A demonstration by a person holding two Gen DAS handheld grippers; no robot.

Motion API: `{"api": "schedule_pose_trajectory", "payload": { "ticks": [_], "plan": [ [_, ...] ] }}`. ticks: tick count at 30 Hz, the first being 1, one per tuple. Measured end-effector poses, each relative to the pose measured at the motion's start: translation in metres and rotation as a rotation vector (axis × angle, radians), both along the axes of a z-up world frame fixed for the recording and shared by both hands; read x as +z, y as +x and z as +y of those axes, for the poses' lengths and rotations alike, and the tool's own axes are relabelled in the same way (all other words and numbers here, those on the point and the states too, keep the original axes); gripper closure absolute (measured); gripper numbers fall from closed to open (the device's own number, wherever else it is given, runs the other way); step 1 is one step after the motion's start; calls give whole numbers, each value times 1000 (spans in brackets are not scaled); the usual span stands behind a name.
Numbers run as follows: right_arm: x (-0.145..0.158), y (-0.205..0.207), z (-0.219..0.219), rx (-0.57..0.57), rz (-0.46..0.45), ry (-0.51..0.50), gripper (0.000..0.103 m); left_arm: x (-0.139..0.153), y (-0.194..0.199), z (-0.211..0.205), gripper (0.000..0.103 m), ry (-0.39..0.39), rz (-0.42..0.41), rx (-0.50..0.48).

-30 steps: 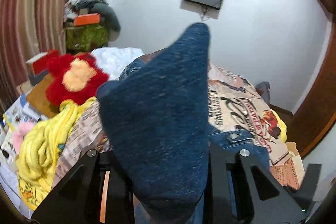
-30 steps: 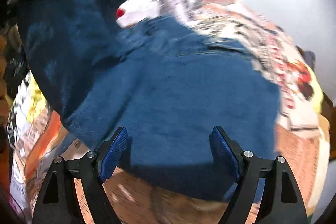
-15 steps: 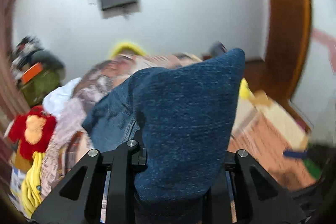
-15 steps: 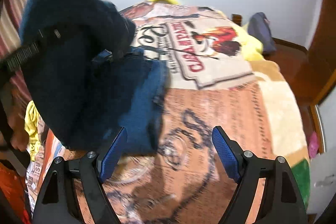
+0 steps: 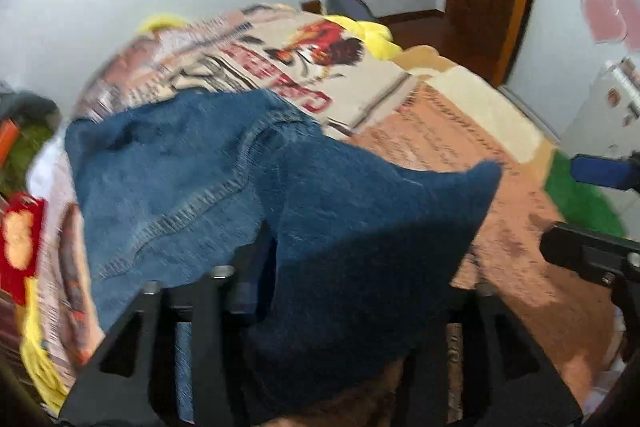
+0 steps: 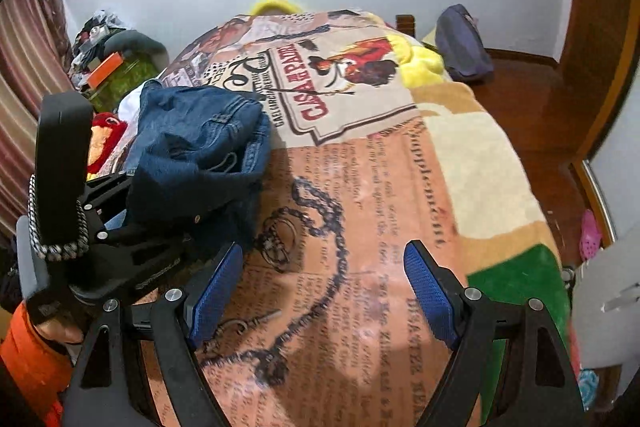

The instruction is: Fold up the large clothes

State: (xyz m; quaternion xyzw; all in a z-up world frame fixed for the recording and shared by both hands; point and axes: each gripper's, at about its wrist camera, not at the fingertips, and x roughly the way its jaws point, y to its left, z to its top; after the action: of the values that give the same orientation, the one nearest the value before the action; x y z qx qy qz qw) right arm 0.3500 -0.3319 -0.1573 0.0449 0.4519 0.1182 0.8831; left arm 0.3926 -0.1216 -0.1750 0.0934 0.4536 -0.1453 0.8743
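Across the bed (image 6: 400,187) lies a printed blanket (image 6: 360,131), and at ten o'clock in the right wrist view sits the bunched denim garment (image 6: 200,151). The left gripper (image 5: 320,291) has its jaws clamped on a flap of that denim. The right gripper (image 6: 320,291) hangs above bare blanket, jaws spread wide, holding nothing.

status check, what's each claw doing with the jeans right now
Left claw shut on the denim jeans, bunched on the printed blanket. Right claw open, empty, over bare blanket. Nothing blocking.
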Motion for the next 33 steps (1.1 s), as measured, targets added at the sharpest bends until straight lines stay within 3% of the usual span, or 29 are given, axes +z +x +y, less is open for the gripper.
{"api": "schedule_pose_trajectory", "payload": {
  "ticks": [3, 6, 9, 13, 19, 23, 26, 29, 31, 33],
  "plan": [
    [5, -4, -8, -16, -5, 2, 22, 10, -7, 9, 40, -96, 52, -4],
    [13, -9, -11, -19, -11, 13, 22, 20, -19, 21, 39, -155, 66, -6],
    [21, -9, -7, -2, -20, 19, 22, 30, -33, 37, 30, -189, 61, -21],
    [32, -6, 9, 30, -45, 21, 22, 41, -45, 68, 28, -149, 16, 16],
    [35, 7, 50, 112, -58, 26, 22, 42, -39, 141, 27, -134, 7, 182],
    [22, 22, 90, 195, -40, 3, 21, 27, -31, 178, 27, -100, 30, 285],
    [1, 37, 115, 228, -38, -74, 21, 0, -25, 194, 26, -84, 102, 328],
    [-24, 59, 124, 217, 4, -151, 21, -14, -27, 204, 14, -123, 105, 352],
    [-33, 68, 117, 200, 19, -134, 21, -20, -32, 205, 0, -59, 50, 365],
    [-37, 78, 101, 199, 27, -103, 14, -24, -36, 201, 0, -16, 19, 350]
  ]
}}
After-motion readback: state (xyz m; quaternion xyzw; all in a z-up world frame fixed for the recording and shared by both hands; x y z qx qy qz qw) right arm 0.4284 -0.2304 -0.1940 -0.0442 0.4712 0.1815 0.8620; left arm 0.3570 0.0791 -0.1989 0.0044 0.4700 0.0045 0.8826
